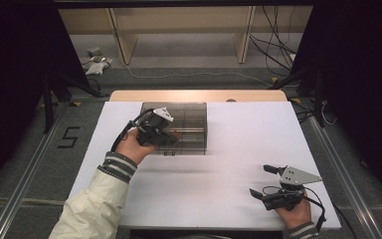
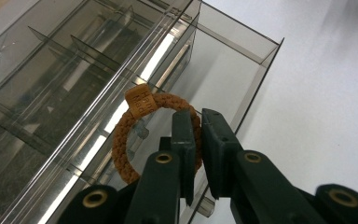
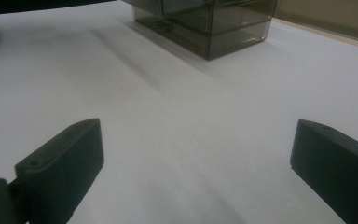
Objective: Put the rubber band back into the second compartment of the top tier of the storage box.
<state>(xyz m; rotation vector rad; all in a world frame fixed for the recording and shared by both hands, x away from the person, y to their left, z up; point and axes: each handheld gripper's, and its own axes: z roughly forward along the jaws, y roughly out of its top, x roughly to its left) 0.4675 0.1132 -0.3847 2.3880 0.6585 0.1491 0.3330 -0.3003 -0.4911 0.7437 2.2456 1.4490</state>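
The left gripper [image 2: 196, 123] pinches a braided orange-brown ring [image 2: 135, 135], a round loop of woven cord with a small tan tag clamped across its top. Its two flat black jaws are pressed nearly together on the right side of the loop, holding it up over the front edge of a smoked, see-through plastic organiser box [image 2: 74, 93]. The box is rectangular, with thin glossy walls and slim dividers that cut it into long compartments; the ring hangs above the open compartment nearest the gripper, its lower arc close to the box's rim. In the high view the box [image 1: 191, 112] stands at the far middle of the smooth white table [image 1: 238, 149]. The right gripper [image 1: 268, 181] rests low near the table's front right corner, its blunt matte jaws spread wide, nothing between them
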